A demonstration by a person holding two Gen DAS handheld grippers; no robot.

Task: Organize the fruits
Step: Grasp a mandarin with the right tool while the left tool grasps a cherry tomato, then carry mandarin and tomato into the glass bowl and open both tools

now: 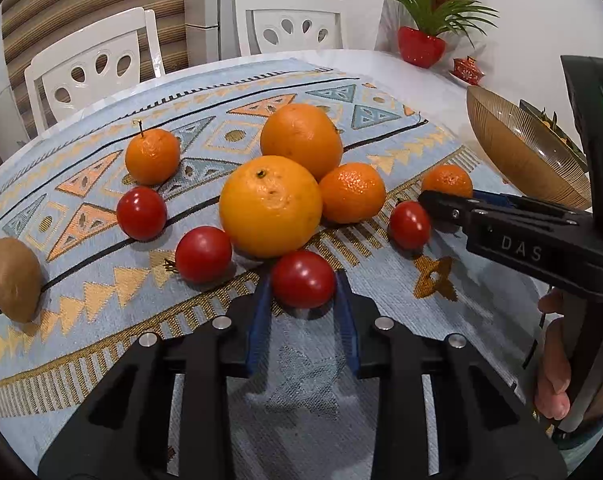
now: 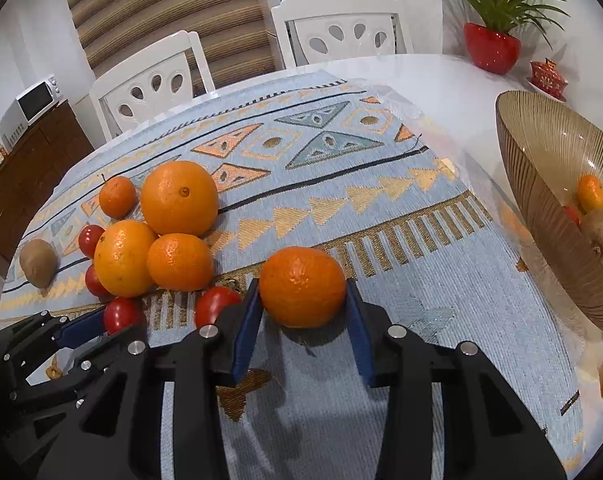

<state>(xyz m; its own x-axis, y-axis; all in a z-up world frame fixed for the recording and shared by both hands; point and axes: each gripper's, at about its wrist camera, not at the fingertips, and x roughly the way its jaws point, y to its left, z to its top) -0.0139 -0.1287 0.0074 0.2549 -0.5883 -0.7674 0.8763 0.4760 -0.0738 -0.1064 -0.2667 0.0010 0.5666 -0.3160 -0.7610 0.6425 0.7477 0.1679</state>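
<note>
Loose fruit lies on the patterned cloth (image 1: 101, 320): two big oranges (image 1: 270, 206), mandarins (image 1: 152, 156), red tomatoes (image 1: 141, 213) and a kiwi (image 1: 9, 278). My left gripper (image 1: 303, 280) is shut on a red tomato (image 1: 303, 286), its blue pads pressing both sides low over the cloth. My right gripper (image 2: 301, 284) is shut on a mandarin (image 2: 301, 286) held between its blue pads; it also shows in the left wrist view (image 1: 441, 200), to the right of the pile. The ribbed glass bowl (image 2: 513, 152) stands at the right and holds a mandarin, a kiwi and tomatoes.
Two white chairs (image 2: 149, 84) stand along the table's far side. A red plant pot (image 2: 491, 50) and a red lidded jar (image 2: 547, 76) sit at the far right corner. A microwave (image 2: 31, 106) rests on a cabinet at the left. A person's hand (image 1: 553, 364) holds the right gripper.
</note>
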